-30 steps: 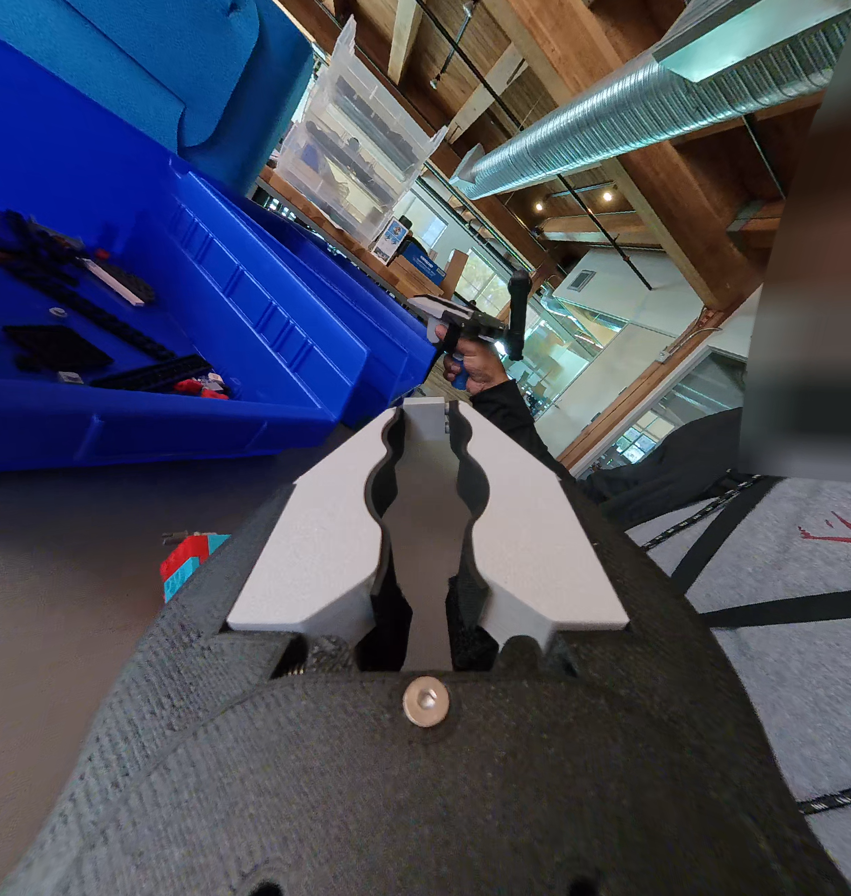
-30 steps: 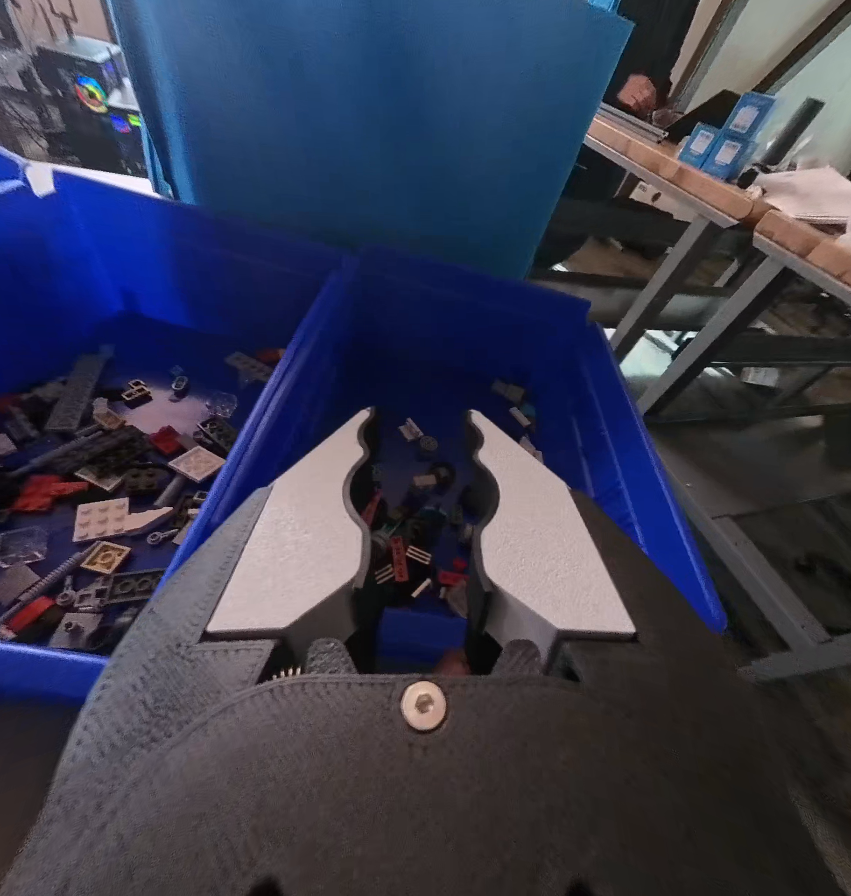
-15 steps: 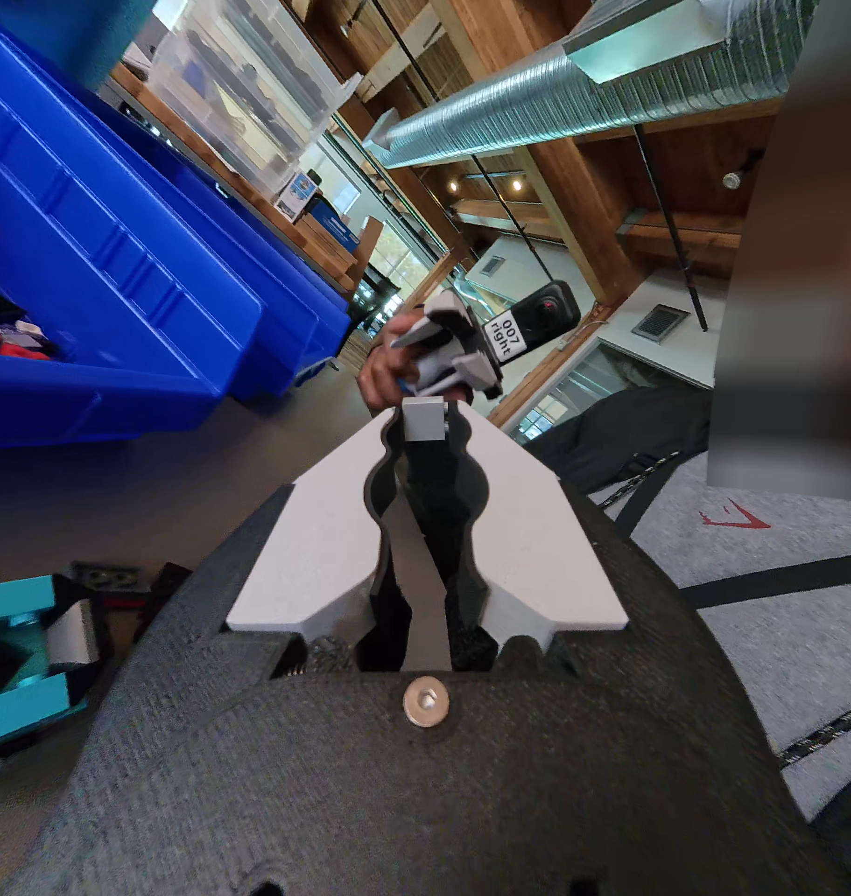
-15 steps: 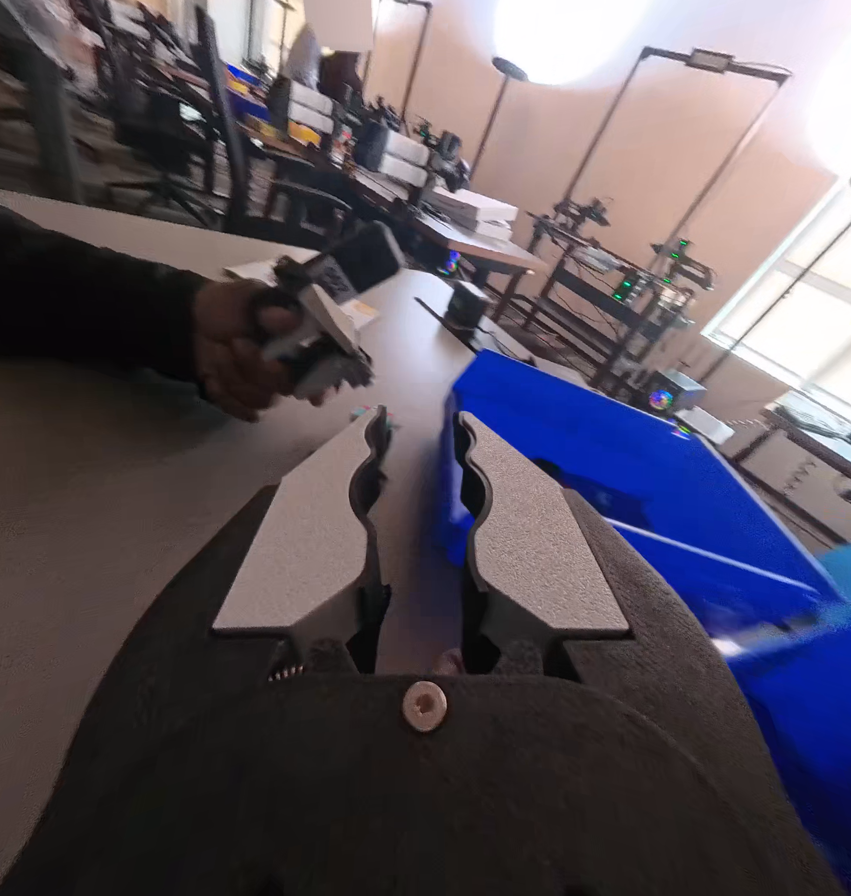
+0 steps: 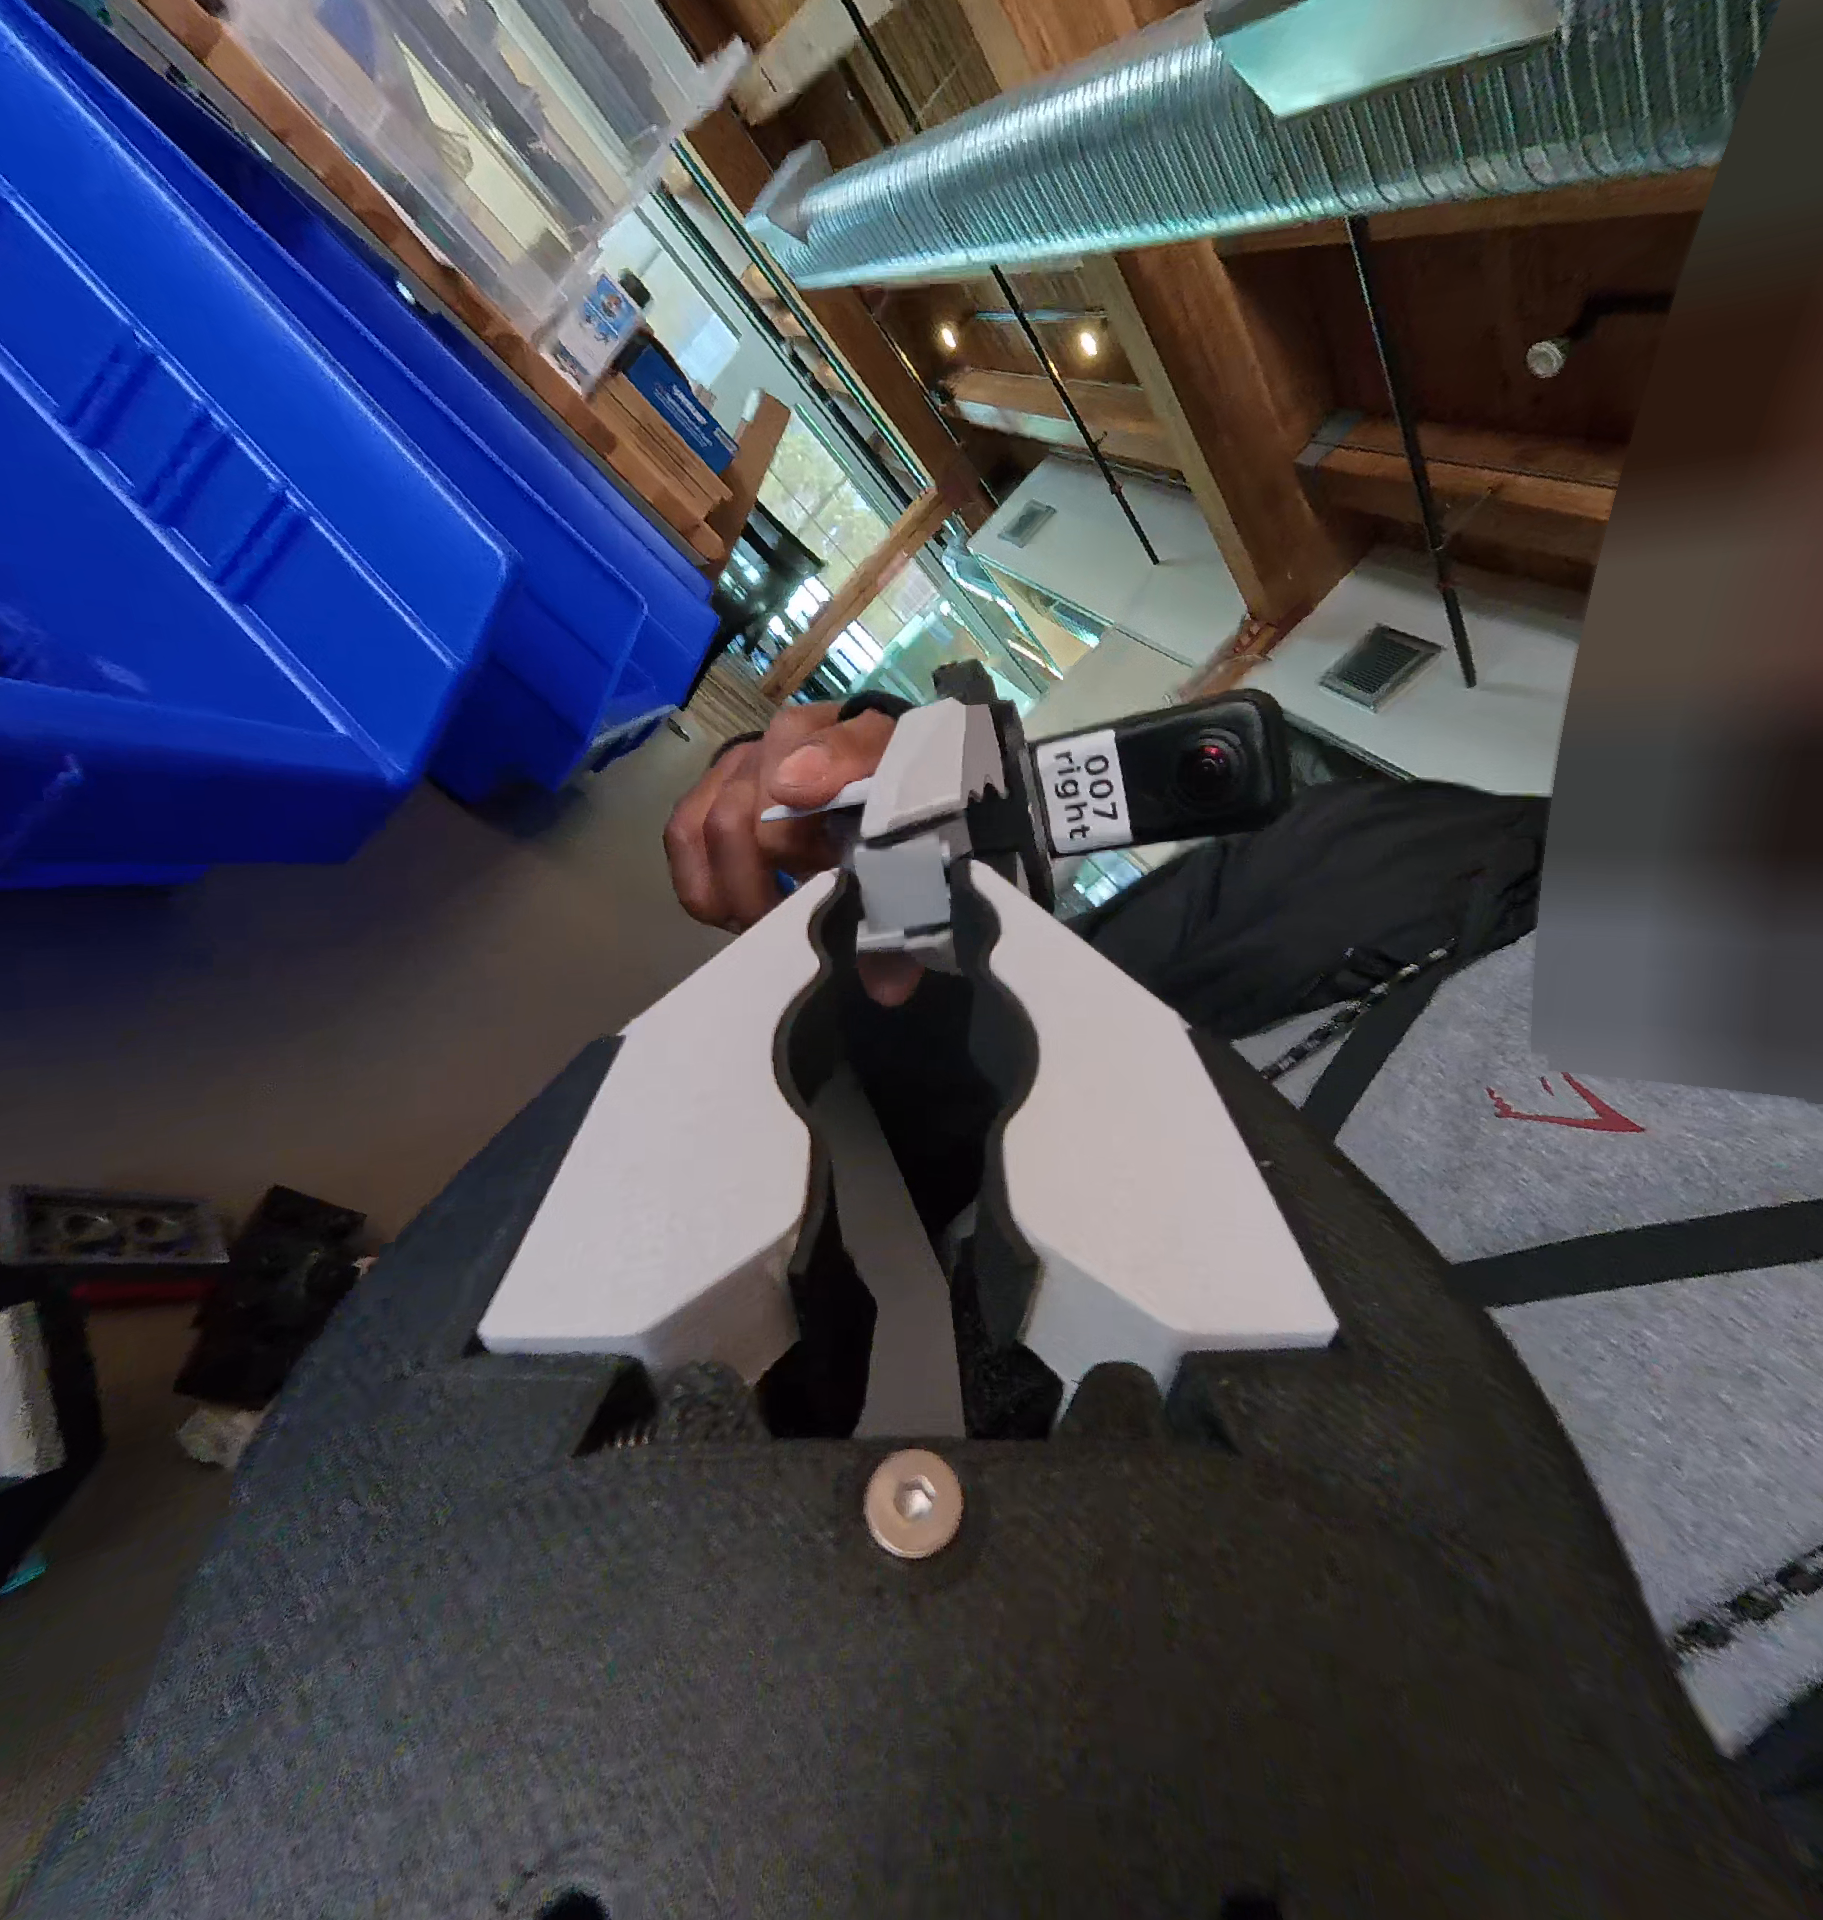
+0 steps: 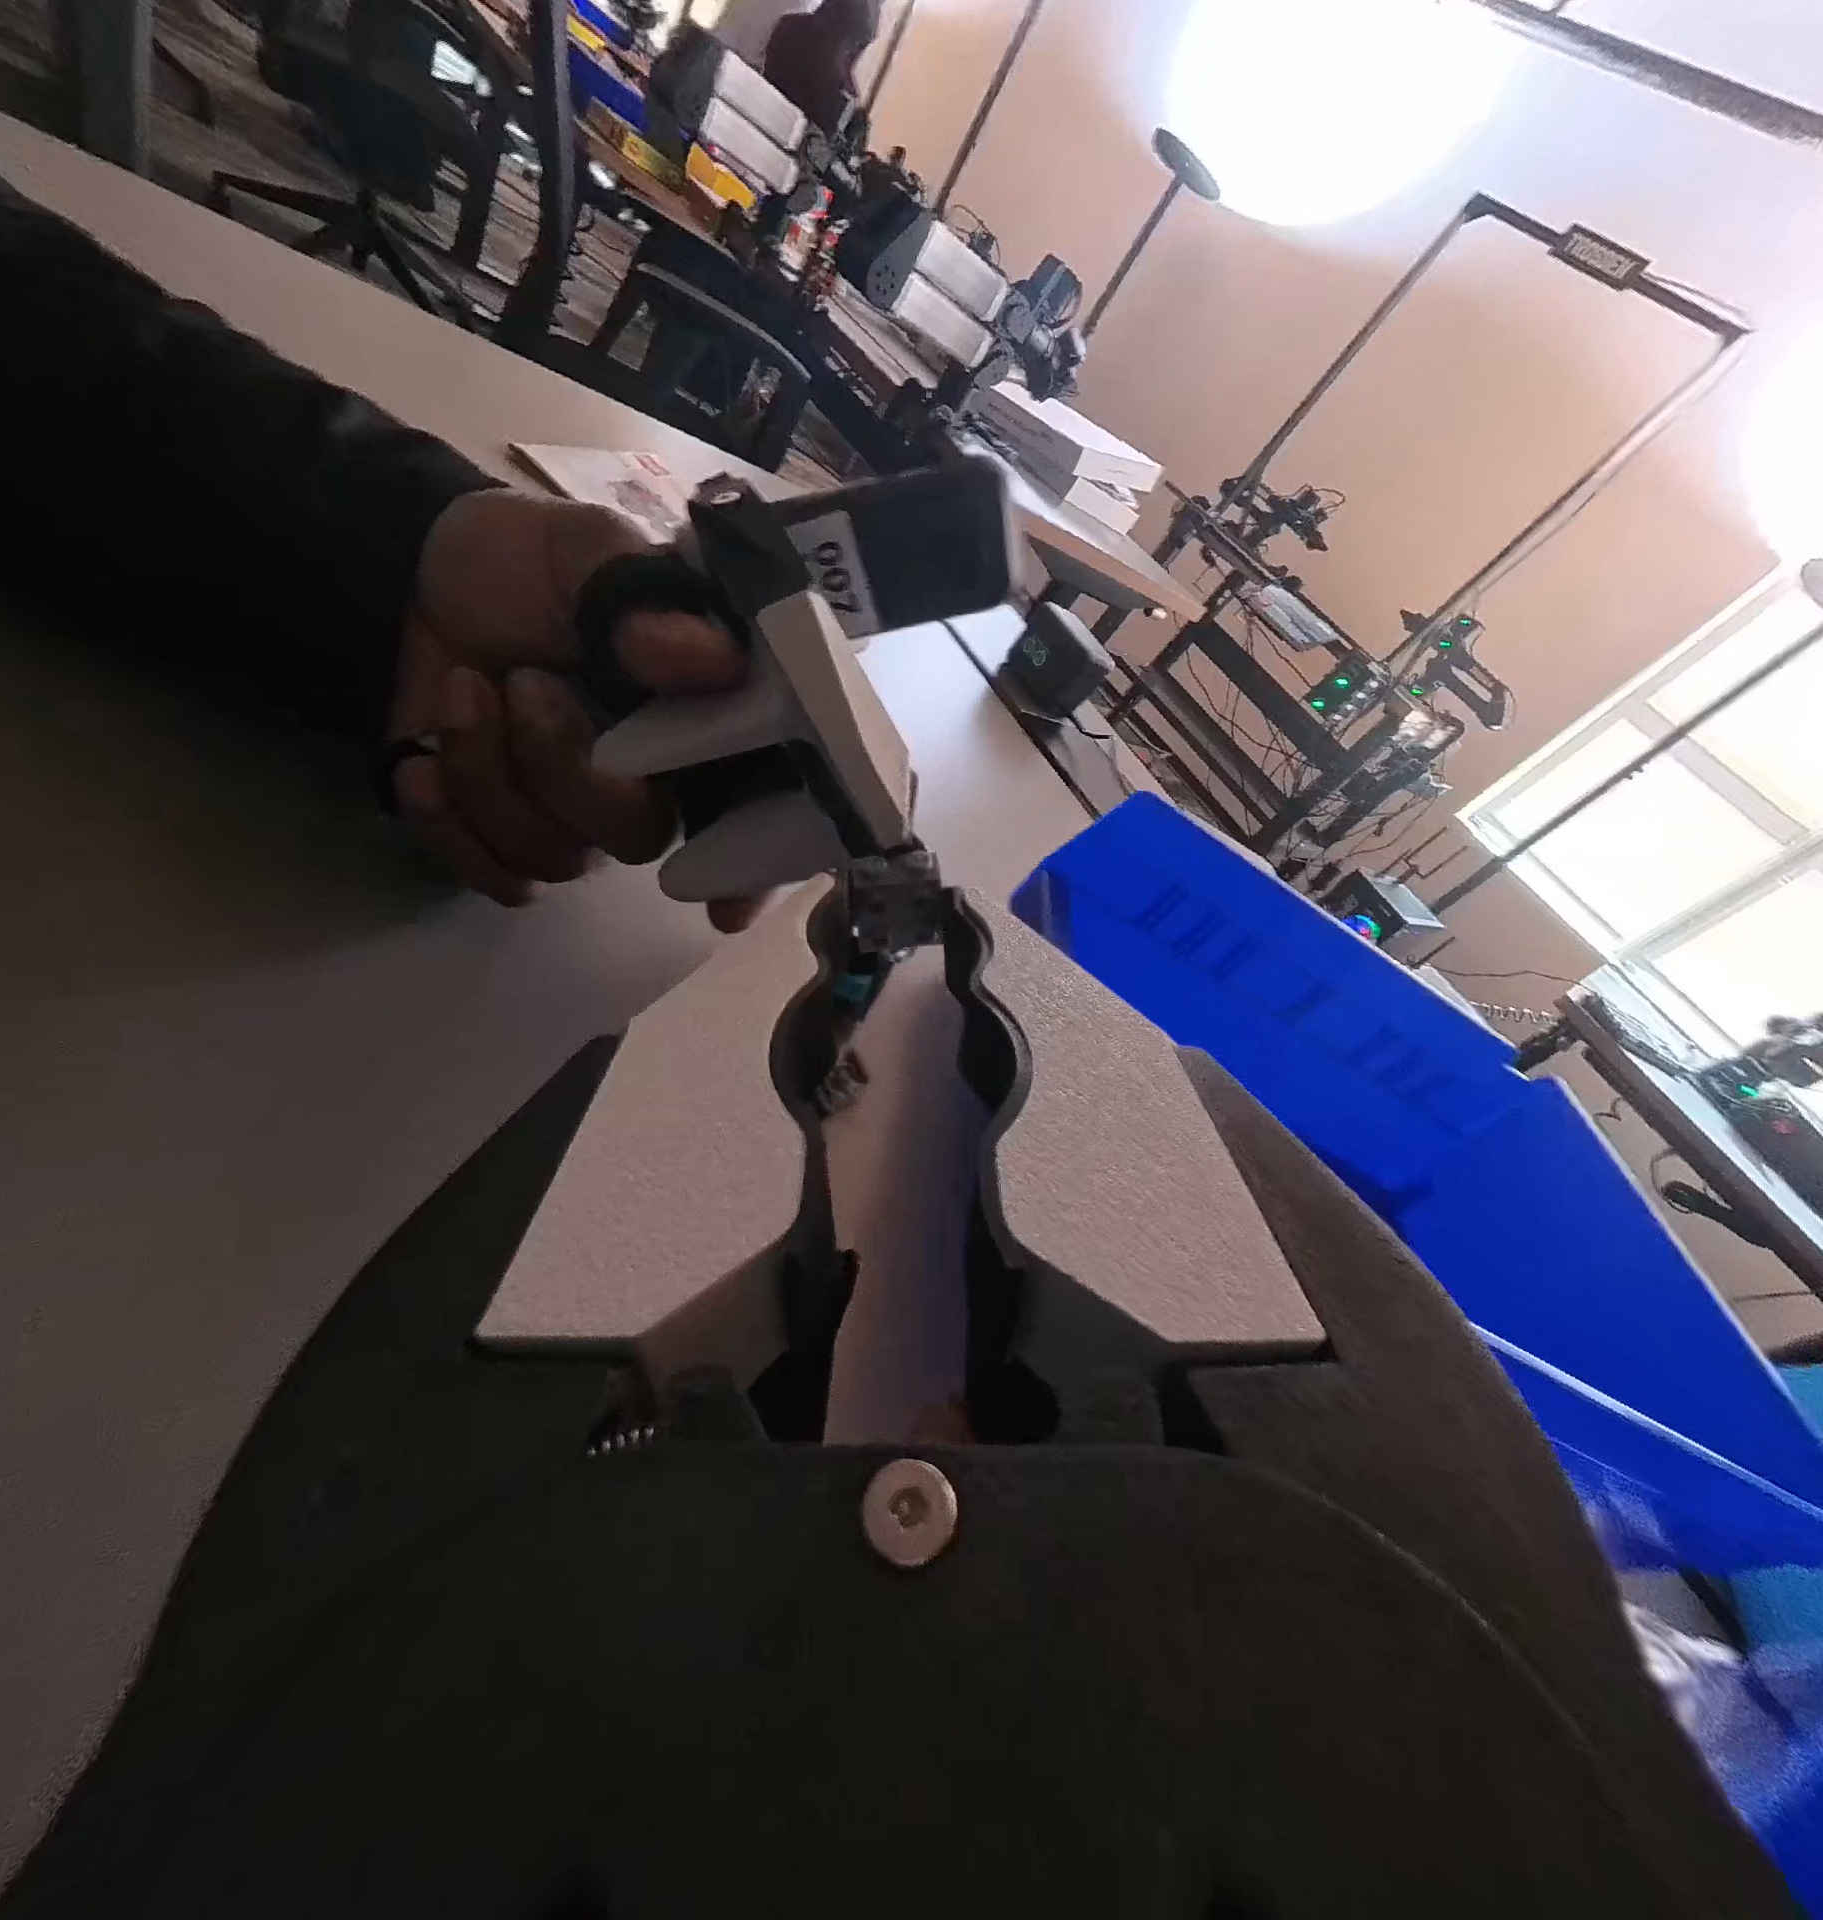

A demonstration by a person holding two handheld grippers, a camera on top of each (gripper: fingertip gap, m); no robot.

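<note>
two grippers are seen nose to nose over the table [image 5: 315, 987], with one small grey brick [image 5: 902, 896] between them.

left wrist view, left to right: a few loose bits [image 5: 263, 1288] are scattered at the lower left edge, black and grey, flat on the table and well apart from the brick. blue bins [image 5: 263, 499] are lined up behind them, near but not touching anything held. the left gripper [image 5: 905, 885] is clenched on the brick, which is pinched right at the fingertips and lifted off the table. the right gripper's nose is pressed up against the far side of the brick, with the right hand [image 5: 741, 831] wrapped round its handle. a black camera [image 5: 1198, 769] with a white label is mounted on top of it. further right a dark sleeve [image 5: 1302, 914] and grey carpet [image 5: 1613, 1351] are seen.

right wrist view, left to right: the left hand [image 6: 512, 717] is seen on its handle, fingers squeezed in, and the left gripper's tip is brought down on the brick from above. the brick is sat just between the tips of the right gripper [image 6: 891, 920]. whether those jaws are actually squeezing it or just set loosely around it can't be told, since the gap is close to the brick's width. a blue bin [image 6: 1354, 1039] is parked just to the right, apart from both grippers. benches [image 6: 1302, 582] loaded with gear are seen far behind.

nothing is wedged between the two grippers besides the brick itself.
</note>
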